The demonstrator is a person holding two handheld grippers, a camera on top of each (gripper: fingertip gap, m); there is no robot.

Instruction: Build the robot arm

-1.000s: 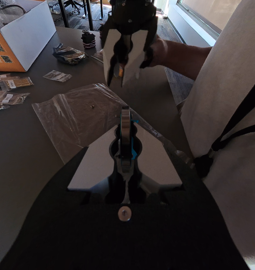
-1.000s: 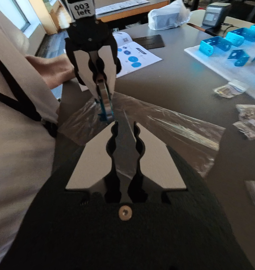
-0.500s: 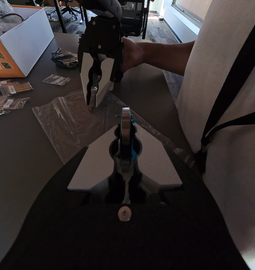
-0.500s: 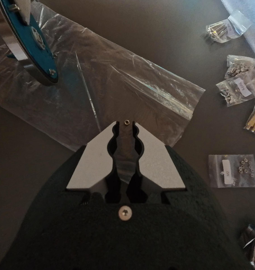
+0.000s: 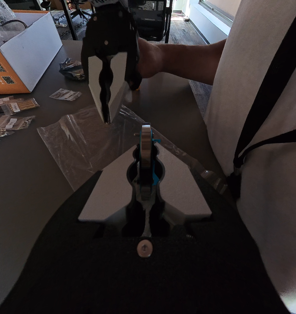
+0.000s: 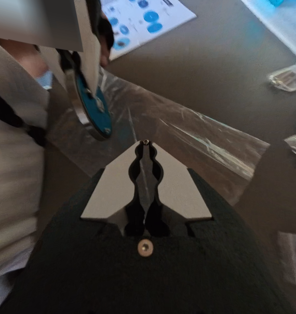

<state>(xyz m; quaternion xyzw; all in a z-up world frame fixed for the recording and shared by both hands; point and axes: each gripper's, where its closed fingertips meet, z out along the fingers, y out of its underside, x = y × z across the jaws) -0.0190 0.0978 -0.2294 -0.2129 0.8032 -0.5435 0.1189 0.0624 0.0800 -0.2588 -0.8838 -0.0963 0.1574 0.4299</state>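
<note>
Left gripper (image 5: pixel 145 147): jaws clamped on a blue-and-silver disc (image 5: pixel 145 153), held edge-on above the clear plastic bag (image 5: pixel 76 144). Right gripper (image 6: pixel 145 142): jaws pinching a tiny metal nut (image 6: pixel 145 141) at the very tips, over the same bag, near the disc. Bag lies flat on the dark table (image 5: pixel 16 178). Small hardware packets (image 5: pixel 11 121) and a white-and-orange box (image 5: pixel 25 51) sit beyond.

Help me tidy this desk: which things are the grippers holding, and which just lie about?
Held: left gripper, blue-and-silver disc; right gripper, small nut.
Lying about: clear plastic bag, cardboard box, parts packets, leaflet.
</note>
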